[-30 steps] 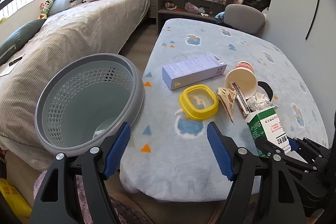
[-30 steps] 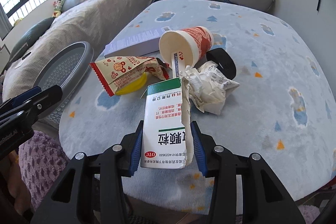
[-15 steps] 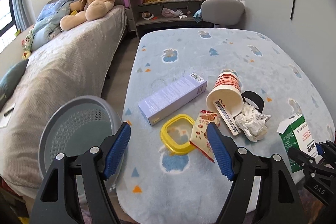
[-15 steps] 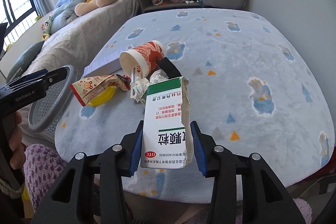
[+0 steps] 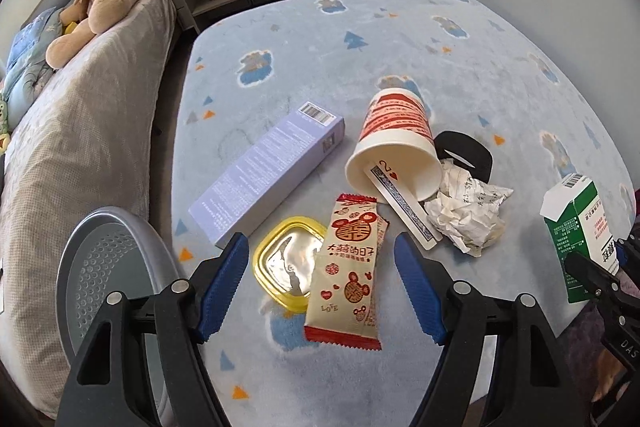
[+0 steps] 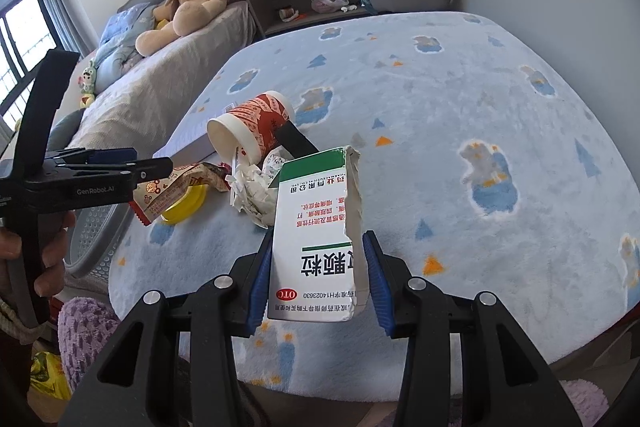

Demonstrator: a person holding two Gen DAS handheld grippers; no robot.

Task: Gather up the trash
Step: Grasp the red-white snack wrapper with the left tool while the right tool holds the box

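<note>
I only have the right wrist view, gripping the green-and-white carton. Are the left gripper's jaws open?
Observer: Yes. The left gripper is wide open and empty, pointed down at the red-and-cream snack wrapper, which partly overlaps the square yellow plastic lid.
Operator: Anything in the tipped red-and-white paper cup?
Observer: A blue-backed playing card pokes out of its mouth.
Operator: And the long lilac cardboard box behind it?
Observer: It lies flat, barcode end away from the grey perforated bin.
</note>
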